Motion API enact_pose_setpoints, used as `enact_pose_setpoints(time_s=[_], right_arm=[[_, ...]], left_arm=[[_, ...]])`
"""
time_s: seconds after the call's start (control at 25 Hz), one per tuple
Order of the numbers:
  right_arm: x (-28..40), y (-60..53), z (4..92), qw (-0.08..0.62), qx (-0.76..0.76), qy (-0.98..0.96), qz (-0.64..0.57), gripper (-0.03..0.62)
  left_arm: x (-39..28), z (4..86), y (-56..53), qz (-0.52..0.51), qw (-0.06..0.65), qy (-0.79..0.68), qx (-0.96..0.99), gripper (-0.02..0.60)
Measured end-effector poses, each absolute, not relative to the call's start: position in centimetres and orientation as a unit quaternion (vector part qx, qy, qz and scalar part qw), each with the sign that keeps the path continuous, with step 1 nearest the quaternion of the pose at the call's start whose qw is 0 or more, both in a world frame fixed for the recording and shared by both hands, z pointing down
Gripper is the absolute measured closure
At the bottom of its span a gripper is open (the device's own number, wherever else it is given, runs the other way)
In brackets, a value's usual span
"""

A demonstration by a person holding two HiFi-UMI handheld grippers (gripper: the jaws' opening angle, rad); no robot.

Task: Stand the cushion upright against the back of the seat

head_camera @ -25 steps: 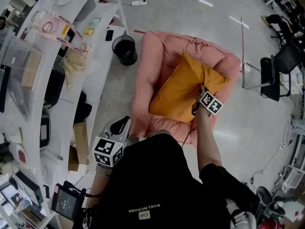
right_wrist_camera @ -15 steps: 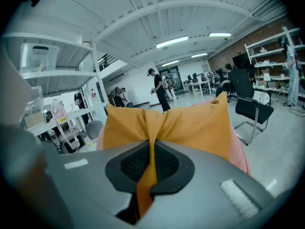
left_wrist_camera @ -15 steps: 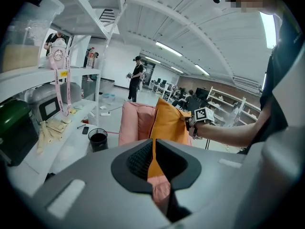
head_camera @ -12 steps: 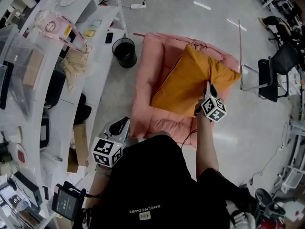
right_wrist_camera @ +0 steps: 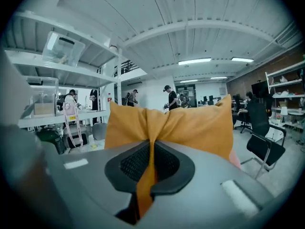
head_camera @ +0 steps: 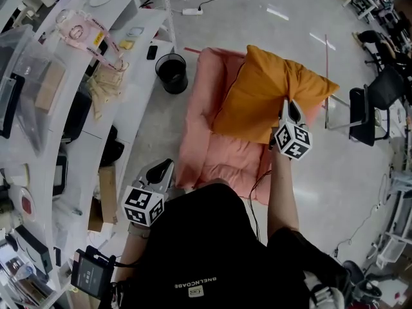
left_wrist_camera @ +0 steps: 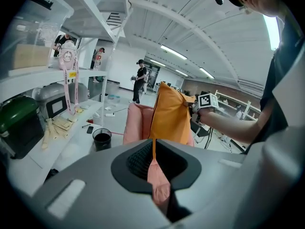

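The orange cushion [head_camera: 267, 92] hangs lifted over the pink floor seat [head_camera: 215, 153], tilted up toward the seat's back. My right gripper [head_camera: 288, 107] is shut on the cushion's near edge; in the right gripper view orange fabric [right_wrist_camera: 190, 123] is pinched between the jaws [right_wrist_camera: 150, 163]. My left gripper [head_camera: 164, 167] is low at the seat's front left corner. In the left gripper view its jaws [left_wrist_camera: 153, 165] are shut on a fold of pink seat fabric, with the cushion [left_wrist_camera: 169, 116] and the seat [left_wrist_camera: 136, 123] beyond.
A black bin [head_camera: 172, 69] stands left of the seat. Curved white shelving [head_camera: 77, 108] with clutter runs along the left. A black chair [head_camera: 380, 89] is at the right, and a power strip with cable [head_camera: 193, 10] lies on the floor behind. People stand far off.
My right gripper has risen with the cushion, which went from lying on the seat to hanging lifted and steeper. The left gripper has stayed put.
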State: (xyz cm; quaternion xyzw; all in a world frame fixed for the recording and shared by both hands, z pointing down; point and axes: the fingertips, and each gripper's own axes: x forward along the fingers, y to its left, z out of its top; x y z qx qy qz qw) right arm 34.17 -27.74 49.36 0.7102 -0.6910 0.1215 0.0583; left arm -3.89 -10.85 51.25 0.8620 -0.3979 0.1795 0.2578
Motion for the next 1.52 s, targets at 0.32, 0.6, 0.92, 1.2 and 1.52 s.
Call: enact_pose_setpoints(time_s=[0.32, 0.6, 0.92, 1.2, 1.52], right_arm=[[33.0, -30.7, 56.2, 0.146, 0.693, -0.689, 0.155, 0.576], [30.9, -31.7, 61.0, 0.169, 0.678, -0.692, 0.180, 0.574], [30.8, -33.1, 61.3, 0.138, 0.679, -0.692, 0.202, 0.419], [30.1, -29.2, 59.9, 0.129, 0.647, -0.739, 0.137, 0.244], [38.9, -26.9, 65.2, 0.107, 0.677, -0.687, 0.243, 0.128]], left_arm=[[-4.4, 51.3, -10.6, 0.179, 0.262, -0.416, 0.852, 0.548], [-5.0, 51.7, -10.9, 0.180, 0.269, -0.430, 0.843, 0.549], [-5.2, 51.8, -10.9, 0.179, 0.272, -0.434, 0.840, 0.549], [-4.5, 52.1, -11.1, 0.184, 0.276, -0.419, 0.845, 0.549], [-3.3, 52.3, -11.7, 0.191, 0.273, -0.405, 0.852, 0.549]])
